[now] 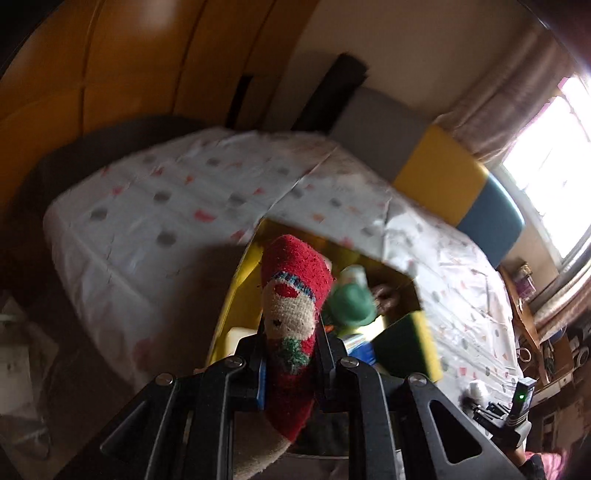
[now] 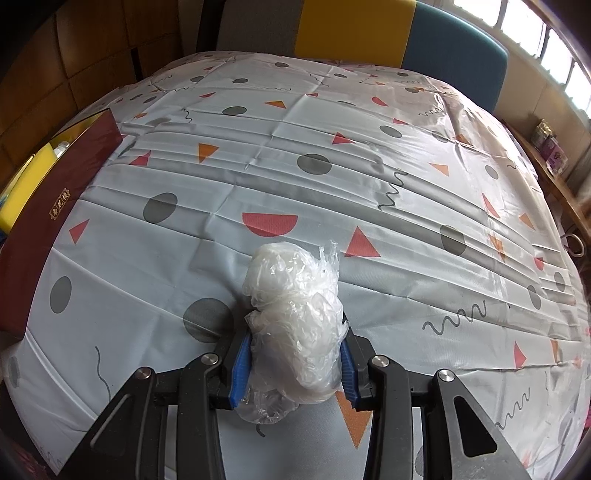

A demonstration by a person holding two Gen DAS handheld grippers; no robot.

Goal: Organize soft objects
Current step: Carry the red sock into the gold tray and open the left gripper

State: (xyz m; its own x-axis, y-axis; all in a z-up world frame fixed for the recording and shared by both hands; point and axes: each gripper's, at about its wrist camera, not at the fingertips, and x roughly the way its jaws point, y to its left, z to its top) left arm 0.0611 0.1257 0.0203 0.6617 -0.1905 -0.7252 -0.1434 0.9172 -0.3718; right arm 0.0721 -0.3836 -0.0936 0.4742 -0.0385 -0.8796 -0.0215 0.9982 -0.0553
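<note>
My left gripper [image 1: 290,354] is shut on a red fuzzy Santa sock [image 1: 293,306] and holds it above an open box [image 1: 236,280] with yellow inner walls. The box holds a green soft toy [image 1: 351,302], a green-and-yellow sponge [image 1: 406,343] and other items. My right gripper [image 2: 293,350] is shut on a crumpled clear plastic bag [image 2: 295,306] that rests on the patterned tablecloth [image 2: 332,184]. The box's dark red side [image 2: 55,206] shows at the left edge of the right wrist view. The right gripper also shows at the lower right of the left wrist view [image 1: 509,410].
The table is covered by a white cloth [image 1: 147,206] with grey dots and orange triangles. Chairs with grey, yellow [image 2: 354,29] and blue [image 2: 454,44] backs stand at the far side. A wooden shelf [image 2: 554,162] with small items is at the right by the window.
</note>
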